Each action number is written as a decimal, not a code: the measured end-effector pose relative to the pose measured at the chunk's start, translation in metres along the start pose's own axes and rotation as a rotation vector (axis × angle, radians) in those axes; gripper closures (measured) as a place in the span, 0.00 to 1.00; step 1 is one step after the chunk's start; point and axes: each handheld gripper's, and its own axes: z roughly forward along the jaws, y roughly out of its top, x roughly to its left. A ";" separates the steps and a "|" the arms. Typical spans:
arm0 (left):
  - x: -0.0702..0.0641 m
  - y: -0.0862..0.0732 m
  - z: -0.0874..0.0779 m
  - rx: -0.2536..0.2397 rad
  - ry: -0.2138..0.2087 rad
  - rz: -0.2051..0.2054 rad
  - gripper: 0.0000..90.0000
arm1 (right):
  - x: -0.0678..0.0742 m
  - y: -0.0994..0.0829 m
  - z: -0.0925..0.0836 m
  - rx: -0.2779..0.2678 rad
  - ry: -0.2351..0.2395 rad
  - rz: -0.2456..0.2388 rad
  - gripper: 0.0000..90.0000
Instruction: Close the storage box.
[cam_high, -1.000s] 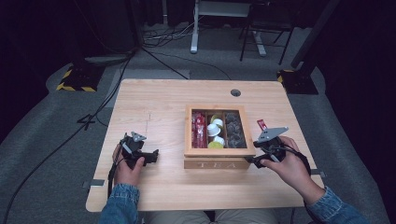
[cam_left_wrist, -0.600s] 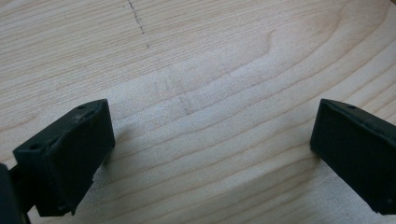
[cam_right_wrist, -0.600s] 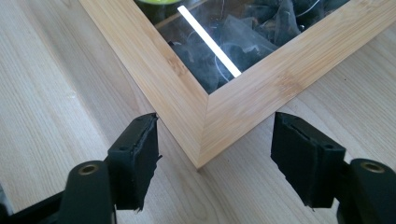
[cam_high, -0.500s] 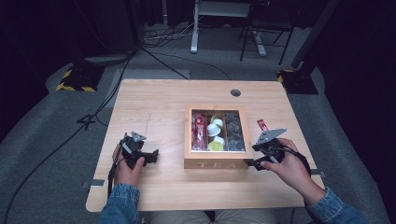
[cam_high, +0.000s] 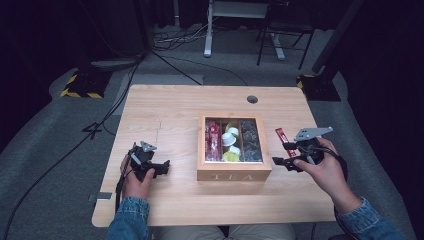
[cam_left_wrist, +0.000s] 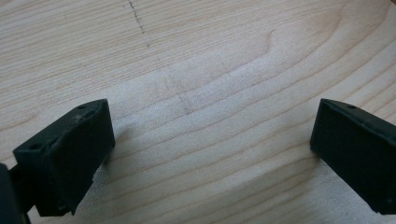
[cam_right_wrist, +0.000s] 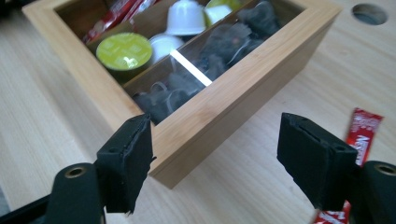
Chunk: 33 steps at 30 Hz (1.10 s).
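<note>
A wooden tea box (cam_high: 234, 171) marked TEA stands mid-table under a clear lid, holding red packets (cam_high: 213, 141), capsules (cam_high: 230, 142) and dark tea bags (cam_high: 250, 142). A red packet (cam_high: 283, 141) lies on the table to its right. My right gripper (cam_high: 281, 164) hovers at the box's near right corner. Its jaws have just been opening and stand open. In the right gripper view the box's corner (cam_right_wrist: 219, 121) lies just ahead of the tips of the right gripper (cam_right_wrist: 217, 140), untouched, with the red packet (cam_right_wrist: 363, 130) beside the right jaw. My left gripper (cam_high: 162, 167) rests open over bare wood (cam_left_wrist: 205, 116).
The table (cam_high: 170, 120) has a cable hole (cam_high: 252, 99) near its far edge. The wood left of the box is bare. Beyond the table, cables (cam_high: 165, 55) and furniture legs (cam_high: 207, 35) stand on the grey floor.
The right hand has drawn slightly right and up, away from the box's side. Box, packet and left hand have not moved.
</note>
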 end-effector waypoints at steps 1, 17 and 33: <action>0.000 0.000 0.000 0.001 -0.001 0.001 0.00 | -0.007 0.000 -0.004 -0.020 -0.007 0.017 0.30; 0.000 0.000 0.000 0.003 -0.002 0.004 0.00 | -0.058 -0.025 -0.016 -0.038 -0.111 0.084 0.27; 0.000 0.000 0.000 0.001 -0.001 0.003 0.00 | -0.076 -0.076 0.001 -0.036 -0.173 0.113 0.29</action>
